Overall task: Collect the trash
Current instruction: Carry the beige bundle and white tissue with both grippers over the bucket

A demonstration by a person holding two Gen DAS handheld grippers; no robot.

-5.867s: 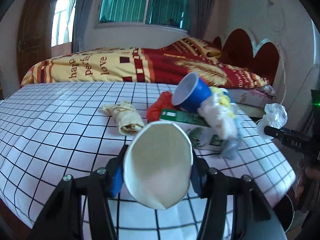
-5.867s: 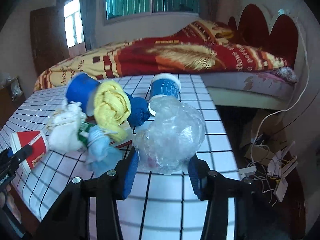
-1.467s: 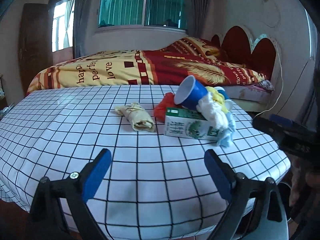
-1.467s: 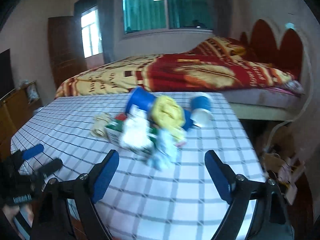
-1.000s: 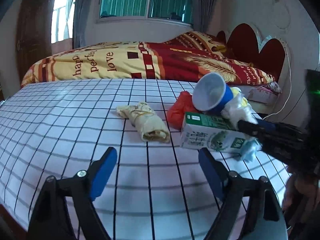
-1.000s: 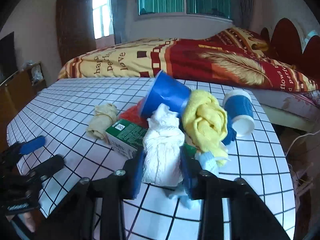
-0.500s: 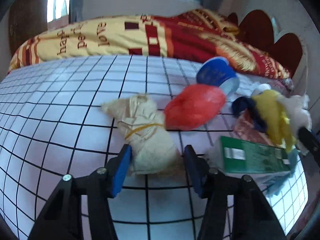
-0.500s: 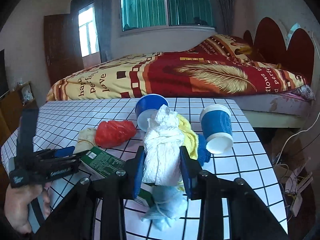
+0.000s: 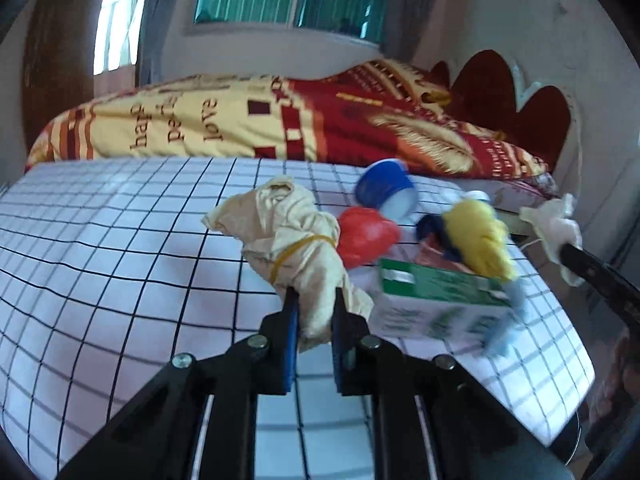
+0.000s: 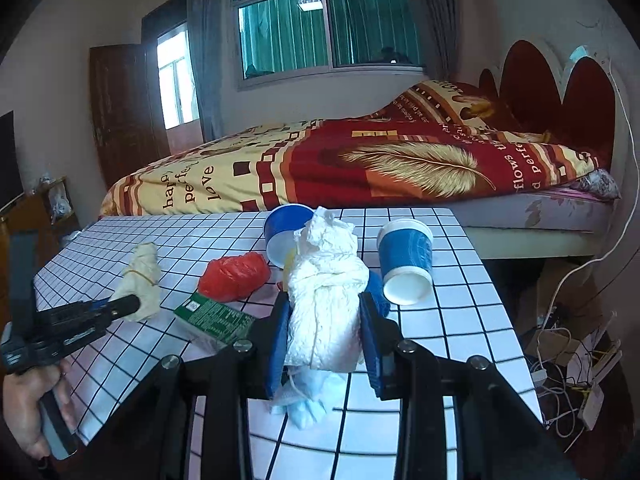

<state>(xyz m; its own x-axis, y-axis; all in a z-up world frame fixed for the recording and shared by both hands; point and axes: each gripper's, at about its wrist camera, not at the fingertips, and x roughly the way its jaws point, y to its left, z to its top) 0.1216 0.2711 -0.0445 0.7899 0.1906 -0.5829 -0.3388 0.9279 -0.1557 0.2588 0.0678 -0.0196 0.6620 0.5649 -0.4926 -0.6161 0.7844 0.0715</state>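
1. We hold the left gripper low over the checked tablecloth; its jaws have just been closing and now pinch the near end of a beige wad bound with a yellow rubber band. The wad's far end stands above the cloth, tilted away from us.
2. We hold the right gripper clamped on a white crumpled paper bundle, which stands upright between the blue pads. A pale blue scrap hangs below it.
3. In the left view, that same white bundle shows at the right edge, beyond the edge of the cloth, at the tip of the other tool.
4. The rest of the trash lies on the cloth. A red crumpled bag sits just beside the beige wad, and a green and white carton lies on its side nearer to us.
5. A blue cup lies tipped with its white inside facing us, behind the red bag. A second blue cup lies tilted to the right of it, mouth toward us.
6. A yellow and dark blue cloth ball rests on the carton in the left view.
7. A hand grips the left tool's handle at the lower left of the right view.
8. Behind the table stands a bed with a red and yellow cover.
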